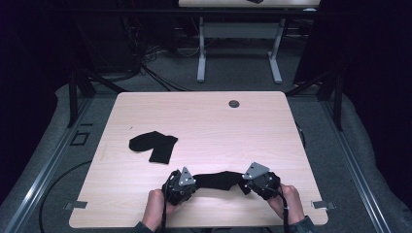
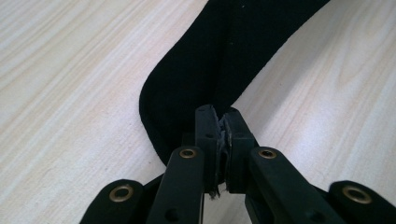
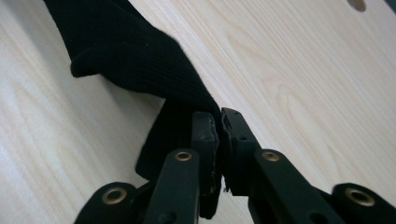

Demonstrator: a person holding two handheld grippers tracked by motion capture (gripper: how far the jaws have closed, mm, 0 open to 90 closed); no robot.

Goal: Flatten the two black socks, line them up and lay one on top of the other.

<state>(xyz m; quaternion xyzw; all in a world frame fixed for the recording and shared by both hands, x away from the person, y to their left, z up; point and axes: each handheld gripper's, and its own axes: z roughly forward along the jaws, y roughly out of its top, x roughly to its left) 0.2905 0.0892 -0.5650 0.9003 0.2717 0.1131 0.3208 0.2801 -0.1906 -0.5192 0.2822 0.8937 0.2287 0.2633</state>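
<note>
Two grippers, left (image 1: 187,180) and right (image 1: 248,177), each have jaws clamped on one end of a black sock (image 1: 218,179) stretched along the tabletop's (image 1: 204,121) near edge, another sock (image 1: 153,144) lying apart.

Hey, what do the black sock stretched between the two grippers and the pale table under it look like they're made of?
Black sock: knitted fabric, probably cotton blend; matte, fine ribbing shows, and it folds limply. Pale table: wood-grain top, likely laminate; smooth, faint sheen, uniform streaked pattern.
</note>
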